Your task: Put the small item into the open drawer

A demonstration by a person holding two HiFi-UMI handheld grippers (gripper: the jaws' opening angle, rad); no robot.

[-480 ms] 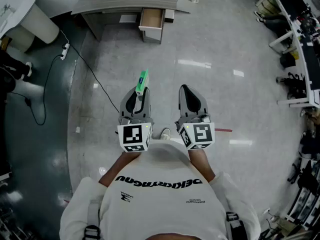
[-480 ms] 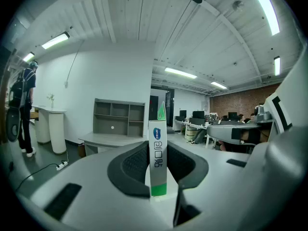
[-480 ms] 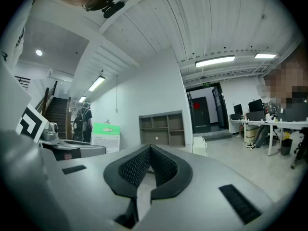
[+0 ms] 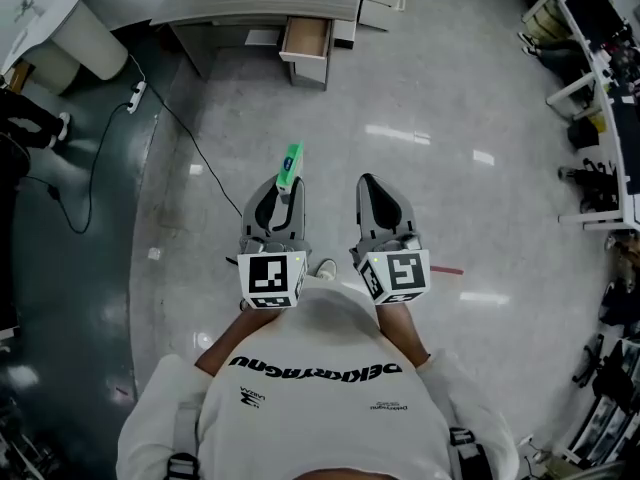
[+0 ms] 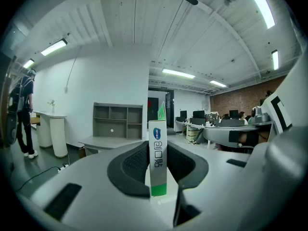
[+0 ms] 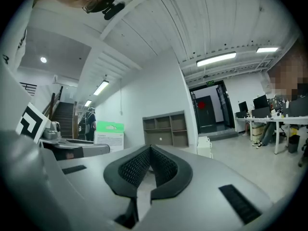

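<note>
Left gripper view, straight along the jaws: slim, flat-sided carton [image 5: 158, 160], white card with a green band at its foot and a green peaked flap on top, clamped upright between the black, mesh-textured pads [image 5: 133, 164] of the left gripper [image 5: 157, 148]. From the head view, same carton [image 4: 289, 168] jutting forward past the smooth grey shells of that tool, carried in the air above the glossy, pale floor [image 4: 450, 98]. Just beside it, right gripper [image 4: 372, 184] clenched on nothing, curved dimpled pads [image 6: 133, 169] tip to tip in the right gripper view. White marker cube [image 4: 270, 279] with black squares at the back of the left tool, its twin [image 4: 398, 273] on the right. Well apart from the carton, near the head view's top edge: boxy, tan-lined drawer [image 4: 306, 40], pulled open beneath a grey, slab-topped desk [image 4: 250, 6]. Thin black cable [image 4: 178, 131] trailing across the floor at left. Grey open-shelved unit [image 5: 118, 121] against a plain white wall, behind the carton in the left gripper view.
</note>
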